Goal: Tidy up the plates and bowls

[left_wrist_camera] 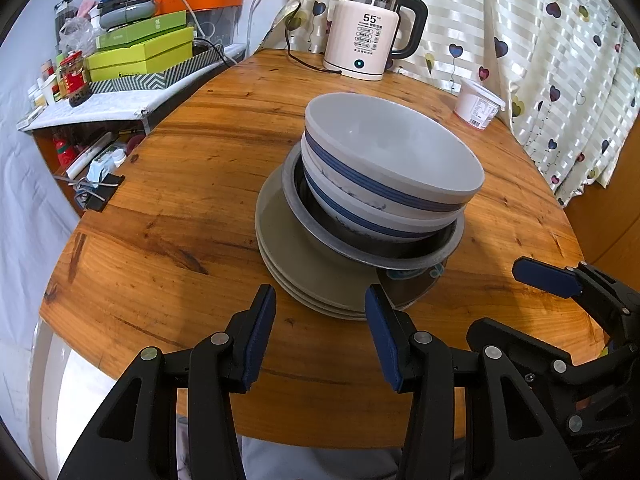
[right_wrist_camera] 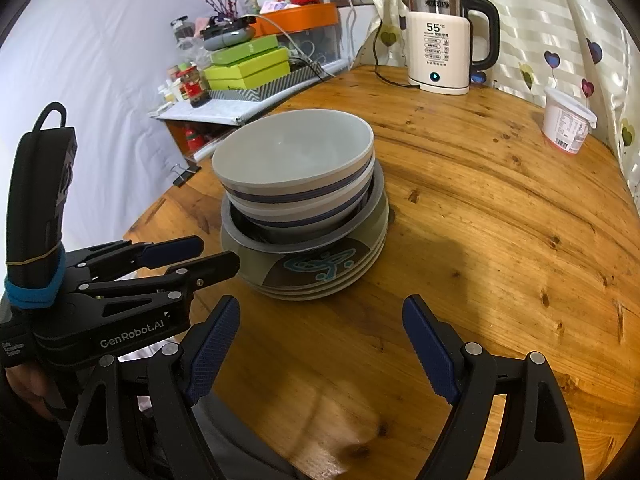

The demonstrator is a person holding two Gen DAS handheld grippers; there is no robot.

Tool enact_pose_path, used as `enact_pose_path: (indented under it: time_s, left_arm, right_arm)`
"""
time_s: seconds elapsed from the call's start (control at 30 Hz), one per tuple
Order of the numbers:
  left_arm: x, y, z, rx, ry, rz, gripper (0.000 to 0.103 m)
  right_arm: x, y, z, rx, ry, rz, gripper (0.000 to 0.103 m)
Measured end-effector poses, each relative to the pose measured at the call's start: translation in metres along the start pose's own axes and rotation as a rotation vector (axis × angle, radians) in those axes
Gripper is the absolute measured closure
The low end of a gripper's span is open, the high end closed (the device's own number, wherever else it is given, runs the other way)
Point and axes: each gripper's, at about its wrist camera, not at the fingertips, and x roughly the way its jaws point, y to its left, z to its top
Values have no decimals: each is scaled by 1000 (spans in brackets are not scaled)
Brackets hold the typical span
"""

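Note:
One stack stands mid-table. Several grey-green plates (left_wrist_camera: 304,276) (right_wrist_camera: 320,276) lie at the bottom. A metal-rimmed dish (left_wrist_camera: 316,224) (right_wrist_camera: 280,240) sits on them. Two white bowls with blue bands (left_wrist_camera: 384,168) (right_wrist_camera: 296,168) are nested in it. My left gripper (left_wrist_camera: 320,304) is open and empty just before the plates' near edge; it also shows in the right wrist view (right_wrist_camera: 208,256). My right gripper (right_wrist_camera: 320,340) is open and empty in front of the stack; one of its fingers (left_wrist_camera: 544,276) shows at the right of the left wrist view.
A round wooden table (left_wrist_camera: 180,208) (right_wrist_camera: 500,240) holds a cream electric kettle (left_wrist_camera: 368,40) (right_wrist_camera: 444,48) with its cord at the back and a white tub (left_wrist_camera: 478,104) (right_wrist_camera: 566,124) at the right. A cluttered shelf with green boxes (left_wrist_camera: 140,56) (right_wrist_camera: 248,64) stands left. A curtain (left_wrist_camera: 540,40) hangs behind.

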Motion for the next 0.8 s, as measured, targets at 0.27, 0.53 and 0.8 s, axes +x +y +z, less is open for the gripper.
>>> enact_pose_path:
  time_s: [0.27, 0.53, 0.8]
  left_arm:
    - [2, -6, -4, 6, -1, -3, 55]
    - [2, -5, -4, 3, 5, -11, 55]
    - [3, -5, -4, 2, 9, -9, 55]
  right_arm:
    - [1, 3, -3, -1, 3, 2, 19]
    - [2, 3, -2, 0, 4, 3, 19]
    - [3, 5, -2, -1, 5, 4, 19]
